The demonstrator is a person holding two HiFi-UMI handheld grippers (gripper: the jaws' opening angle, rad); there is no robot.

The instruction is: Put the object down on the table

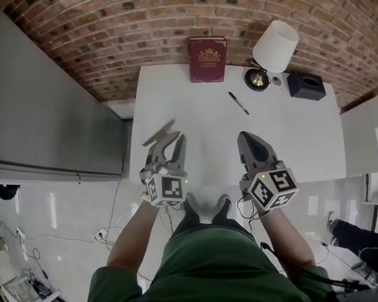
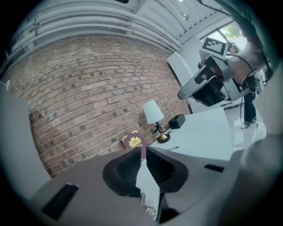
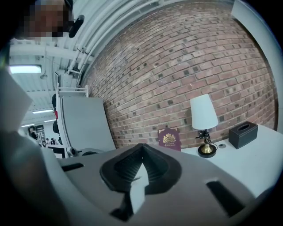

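Two grippers are held above the near part of the white table (image 1: 291, 133), and neither has anything in it. On the left, the left gripper (image 1: 173, 140) points toward the brick wall (image 1: 103, 30). In its own view its fingers (image 2: 128, 165) stand a narrow slit apart, and only the table top and a strip of the book show through the gap. Just to its right, apart from it, the right gripper (image 1: 247, 140) points the same way. Its fingers (image 3: 154, 165) are pressed together at the tips, with nothing pinched.

Four things rest on the far half of the table, well apart from both sets of fingers. A maroon book (image 1: 208, 59) stands upright against the wall. A black pen (image 1: 238, 103) lies flat, nearest the grippers and ahead of the right one. A lamp (image 1: 274, 51) with a white shade and a brass base stands further right. A black box (image 1: 306, 85) sits just beside it, near the far right corner. I cannot tell which of these is the task's object.
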